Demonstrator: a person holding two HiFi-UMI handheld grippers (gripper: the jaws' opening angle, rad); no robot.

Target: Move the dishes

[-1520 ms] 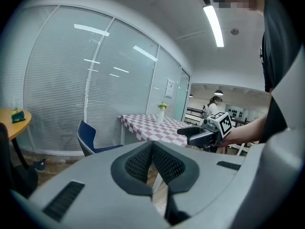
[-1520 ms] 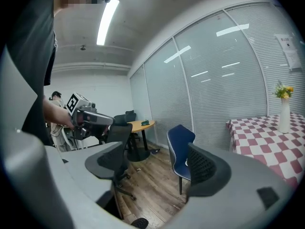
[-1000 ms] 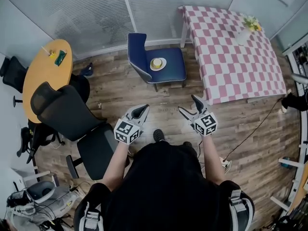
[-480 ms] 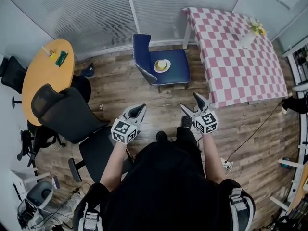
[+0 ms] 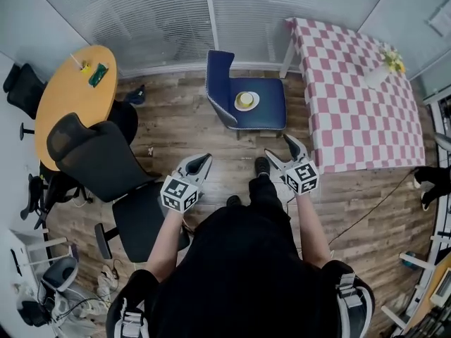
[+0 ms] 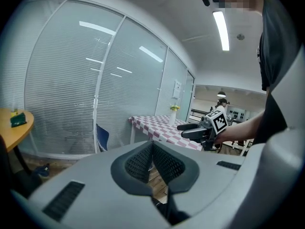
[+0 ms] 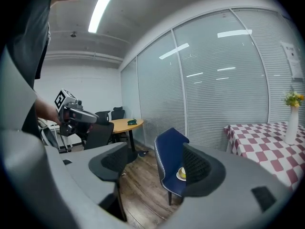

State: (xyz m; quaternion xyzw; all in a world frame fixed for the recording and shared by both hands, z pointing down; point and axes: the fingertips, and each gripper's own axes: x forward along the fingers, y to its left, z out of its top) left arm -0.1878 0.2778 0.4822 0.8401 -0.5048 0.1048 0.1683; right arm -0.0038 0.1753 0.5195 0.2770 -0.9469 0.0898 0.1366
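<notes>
**Dish sits on the blue chair, both grippers well apart from it**

We see a round white saucer (image 5: 246, 101) carrying a small yellow cup (image 5: 245, 98). It rests on the padded seat of a dark blue chair (image 5: 268, 115), which stands on the wood-plank floor (image 5: 176, 129). Just beside the chair is a rectangular table (image 5: 352, 97) draped in pink-and-white checked cloth, with a pale vase (image 5: 378, 76) of yellow flowers on it.

The left gripper (image 5: 205, 158) has its ribbed dark pads pressed together with nothing between them. The right gripper (image 5: 275, 146) stands wide. Its jaws have just been closing a little, and they grip nothing.

At the left are a mesh-backed black office chair (image 5: 99, 157) and a round wooden table (image 5: 67, 101).

In the right gripper view, one pad covers part of the cup. The cup is too small for us to tell what fills it. Our own dark clothing hides the floor beneath us.
</notes>
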